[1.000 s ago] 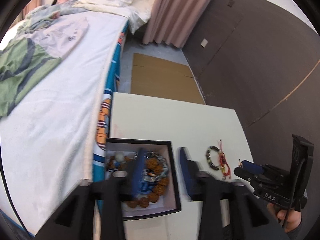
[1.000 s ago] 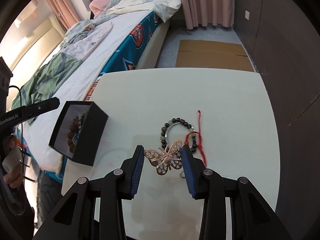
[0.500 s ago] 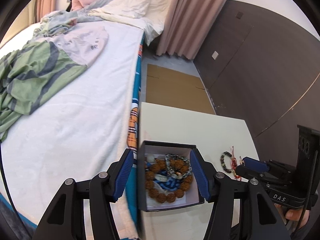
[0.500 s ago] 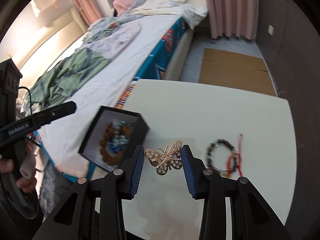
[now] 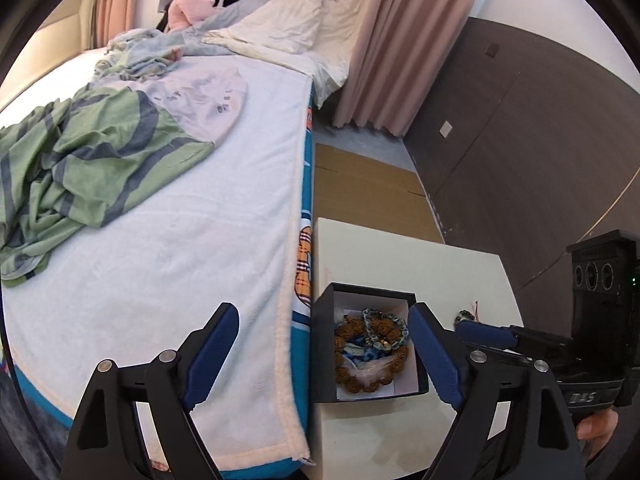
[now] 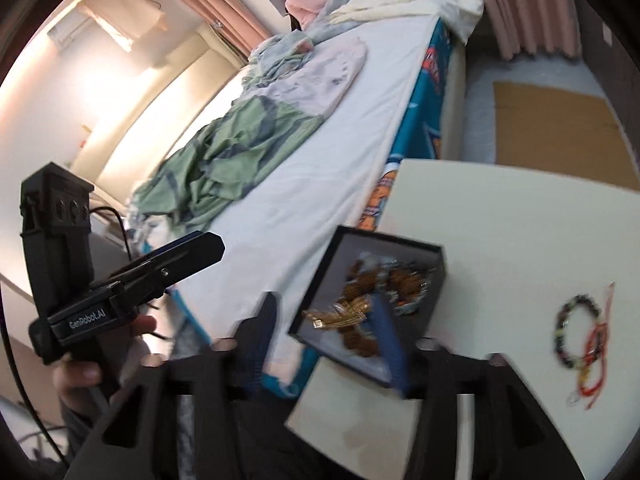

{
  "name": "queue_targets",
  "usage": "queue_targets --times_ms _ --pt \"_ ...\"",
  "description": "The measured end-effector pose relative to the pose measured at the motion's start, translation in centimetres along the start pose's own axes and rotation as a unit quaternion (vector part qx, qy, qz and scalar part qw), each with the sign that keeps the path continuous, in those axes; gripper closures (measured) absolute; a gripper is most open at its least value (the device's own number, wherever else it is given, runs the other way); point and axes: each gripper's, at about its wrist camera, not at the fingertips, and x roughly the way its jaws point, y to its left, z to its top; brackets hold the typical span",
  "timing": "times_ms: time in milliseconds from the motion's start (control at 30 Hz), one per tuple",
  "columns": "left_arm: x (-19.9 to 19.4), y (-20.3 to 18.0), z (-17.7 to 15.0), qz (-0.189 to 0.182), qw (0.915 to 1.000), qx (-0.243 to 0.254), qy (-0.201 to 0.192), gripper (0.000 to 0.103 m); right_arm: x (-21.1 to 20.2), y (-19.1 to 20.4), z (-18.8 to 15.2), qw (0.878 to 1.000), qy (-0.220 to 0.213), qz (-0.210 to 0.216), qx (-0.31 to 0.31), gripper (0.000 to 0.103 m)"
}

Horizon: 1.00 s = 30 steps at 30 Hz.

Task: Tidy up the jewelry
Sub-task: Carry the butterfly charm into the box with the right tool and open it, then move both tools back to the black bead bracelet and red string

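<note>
Your right gripper (image 6: 326, 320) hangs blurred over the black box (image 6: 438, 276) at lower centre of its view, jaws spread wide with the gold butterfly brooch (image 6: 340, 316) between them, though you cannot tell whether a finger touches it. Your left gripper (image 5: 324, 354) is wide open, holding nothing, straddling that box, which holds several beaded bracelets (image 5: 372, 354). Much looks done; the dark bead bracelet (image 6: 576, 330) and red cord (image 6: 596, 360) lie on the white table (image 6: 500, 232) at lower right.

Right hand-held gripper (image 6: 326, 336) motion-blurred; gold brooch (image 6: 340, 316) smeared, grip unclear.
</note>
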Motion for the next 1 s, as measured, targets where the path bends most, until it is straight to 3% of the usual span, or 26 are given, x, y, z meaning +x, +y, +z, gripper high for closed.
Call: queue_targets --times_ms 100,533,1000 --pt "0.0 -0.3 -0.2 -0.001 1.0000 0.006 0.001 0.016 -0.5 -0.5 -0.4 1.000 -0.007 0.004 0.009 0.025" --pt "0.9 -5.3 -0.6 -0.030 0.9981 0.055 -0.003 0.016 -5.8 -5.7 -2.3 0.994 -0.046 -0.084 0.051 0.024" --pt "1.0 -12.0 -2.1 -0.045 0.9933 0.105 -0.014 0.016 -11.7 -9.3 -4.6 0.971 -0.134 -0.187 0.062 0.024"
